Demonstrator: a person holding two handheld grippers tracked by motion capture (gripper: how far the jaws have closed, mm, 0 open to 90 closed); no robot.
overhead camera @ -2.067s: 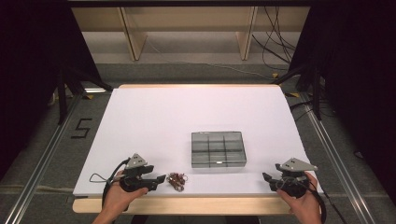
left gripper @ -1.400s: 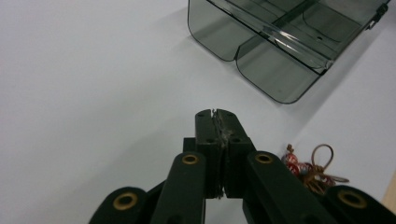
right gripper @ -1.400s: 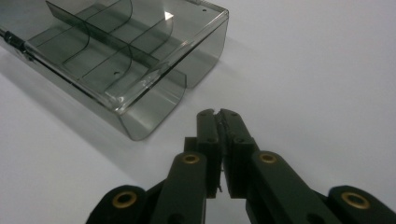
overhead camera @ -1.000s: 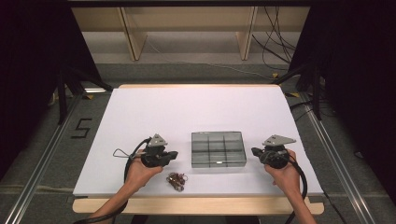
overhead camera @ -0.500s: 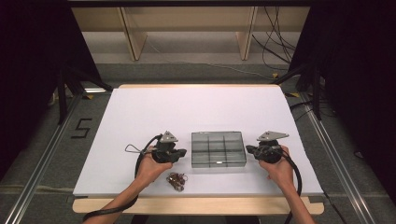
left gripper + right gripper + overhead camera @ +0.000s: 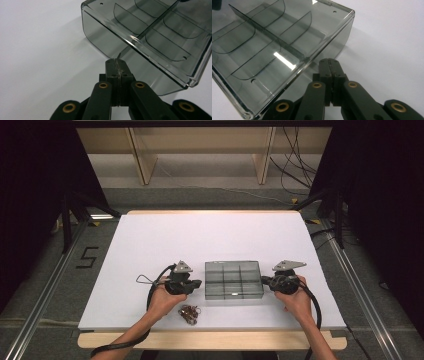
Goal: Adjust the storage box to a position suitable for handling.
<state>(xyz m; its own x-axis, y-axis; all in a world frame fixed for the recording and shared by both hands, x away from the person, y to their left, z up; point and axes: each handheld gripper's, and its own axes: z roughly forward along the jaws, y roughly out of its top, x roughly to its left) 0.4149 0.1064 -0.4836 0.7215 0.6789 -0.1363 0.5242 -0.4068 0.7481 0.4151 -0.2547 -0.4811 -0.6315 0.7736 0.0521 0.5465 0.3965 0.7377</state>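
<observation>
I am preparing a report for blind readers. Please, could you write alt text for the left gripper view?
The left gripper, its two black fingers pressed together, points at the side wall of a smoky transparent divided box. The box stands on a white table, and its compartments look empty.

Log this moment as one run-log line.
left gripper: shut, at box's left wall | right gripper: shut, at right wall | divided clear box: between both, on table | small brown pile: untouched
</observation>
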